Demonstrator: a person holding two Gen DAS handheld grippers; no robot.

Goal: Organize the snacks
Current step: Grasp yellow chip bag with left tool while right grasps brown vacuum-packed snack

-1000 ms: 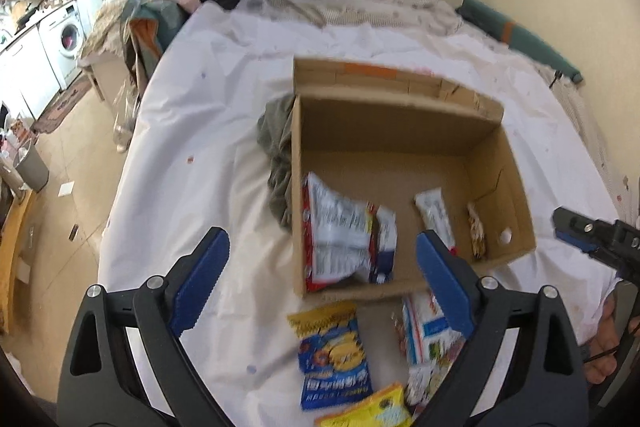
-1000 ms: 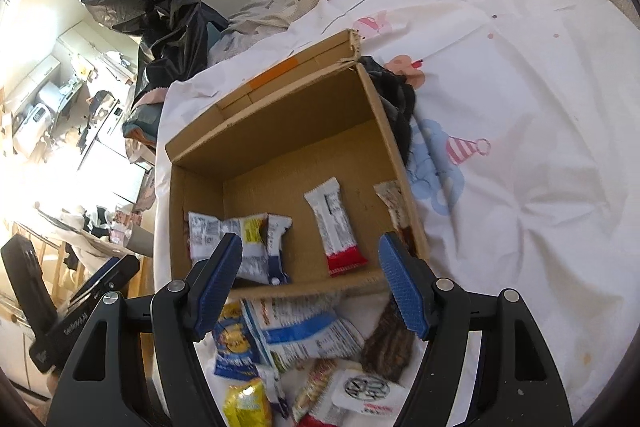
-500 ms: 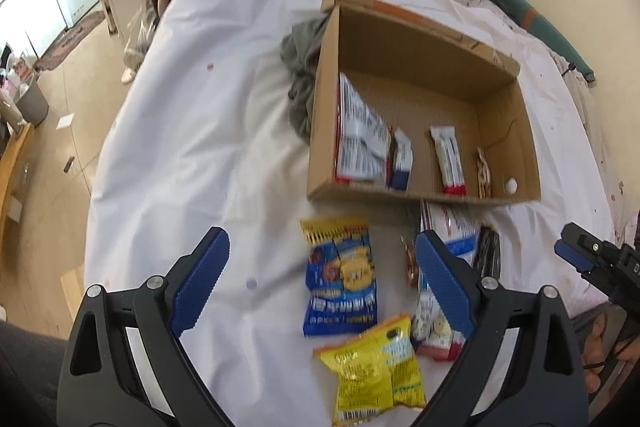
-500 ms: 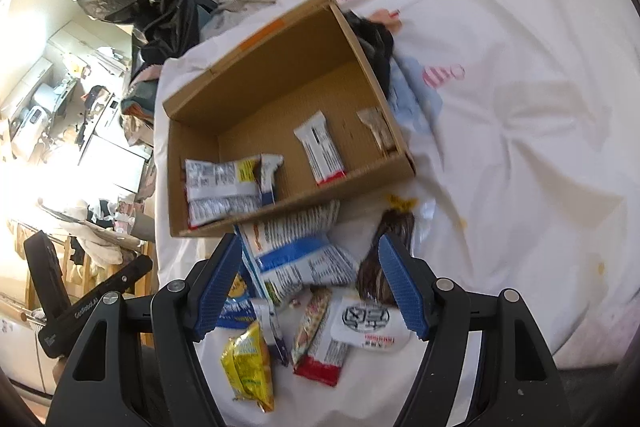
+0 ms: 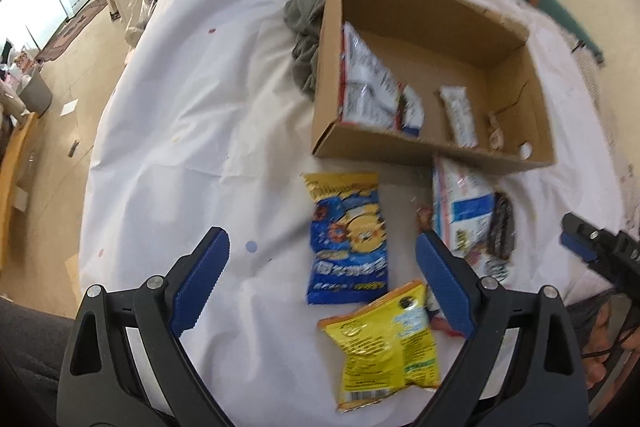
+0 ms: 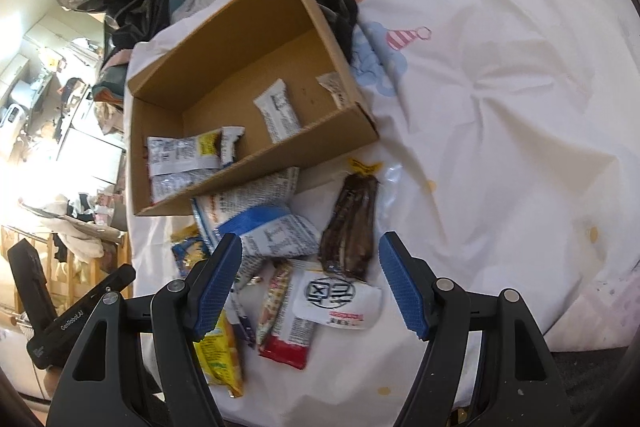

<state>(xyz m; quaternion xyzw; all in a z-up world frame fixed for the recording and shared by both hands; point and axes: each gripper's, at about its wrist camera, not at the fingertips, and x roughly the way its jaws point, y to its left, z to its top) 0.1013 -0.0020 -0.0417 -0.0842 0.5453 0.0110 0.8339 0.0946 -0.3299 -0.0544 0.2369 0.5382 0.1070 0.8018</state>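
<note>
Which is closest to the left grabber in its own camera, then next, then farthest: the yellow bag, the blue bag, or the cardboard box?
From the left gripper, in its own view:
1. Yellow bag: nearest, lying low between the fingers, toward the right one.
2. Blue bag: next, just beyond the yellow one on the white sheet.
3. Cardboard box: farthest, up ahead and to the right.

Partly hidden under the front wall of the cardboard box [image 6: 256, 163]: a white-and-blue snack bag [image 6: 256, 219]. Behind the right gripper's near finger [image 6: 216, 287], much of a yellow packet [image 6: 220, 355] and a blue-and-yellow bag [image 6: 188, 255]. Tucked beneath a white label [image 6: 336, 301], the top of a red-ended bar [image 6: 290, 341]. Smeared by motion blur in the left wrist view, print on every wrapper unreadable. Cropped at the frame's right edge, the right gripper [image 5: 600, 255], its jaw spacing there impossible to judge.
</note>
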